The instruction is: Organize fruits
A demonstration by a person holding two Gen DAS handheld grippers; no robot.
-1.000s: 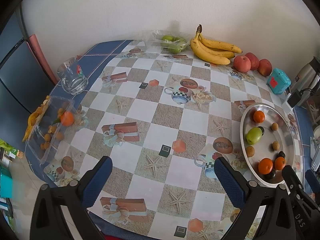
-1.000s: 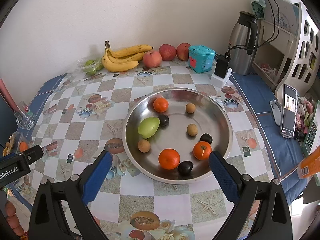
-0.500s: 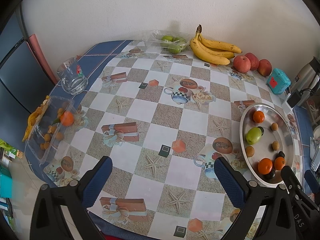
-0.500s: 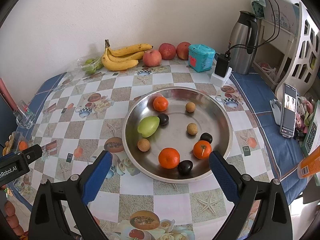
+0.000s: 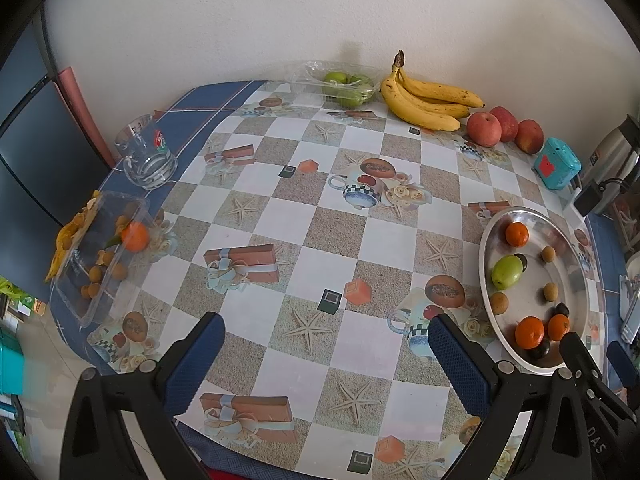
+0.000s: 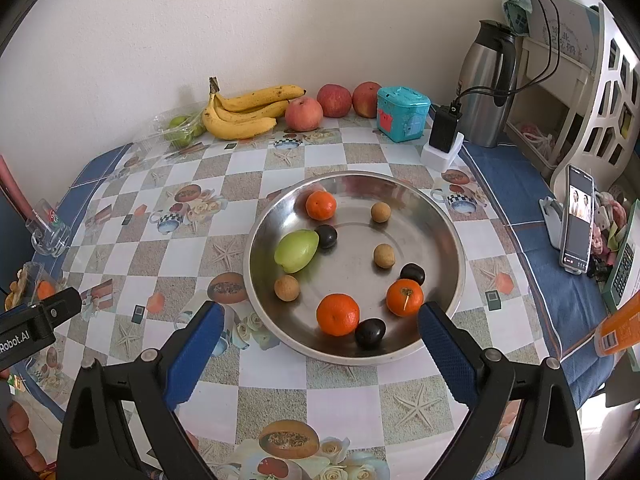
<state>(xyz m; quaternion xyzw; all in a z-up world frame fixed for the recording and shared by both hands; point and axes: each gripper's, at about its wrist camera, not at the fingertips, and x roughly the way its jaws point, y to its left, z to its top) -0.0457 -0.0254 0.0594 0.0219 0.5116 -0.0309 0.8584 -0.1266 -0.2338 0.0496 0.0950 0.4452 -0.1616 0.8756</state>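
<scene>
Fruit in the dish: the steel dish (image 6: 448, 216) on the table (image 6: 256, 392) holds three oranges (image 6: 337, 314), one green fruit (image 6: 297, 250), three dark plums (image 6: 370, 332) and three small tan fruits (image 6: 384, 255), all loose and mixed, most apart from one another.
Fruit elsewhere: bananas (image 6: 244, 114) and three apples (image 6: 304, 113) sit along the wall; green fruits lie in a clear bag (image 5: 346, 84); one more orange (image 5: 135, 236) and several small tan fruits lie in a clear plastic tray (image 5: 86, 304) at the table's left edge.
Stage: I'd say the scene fits sorting under way in either direction, kinds being gathered into the dish or taken out to their containers; these views do not settle which.
Doing it well: whichever fruit is taken, I'd come down over it with the pads either side of its widest part, since round fruit will roll on the steel; neighbours that touch, like the green fruit and the plum beside it, may get nudged.
Right tool (image 6: 316, 336): spread wide, nothing between its blue pads, hanging above the near rim of the dish.
Left tool (image 5: 326, 354): also spread wide and empty, over bare tablecloth, well apart from the tray.
</scene>
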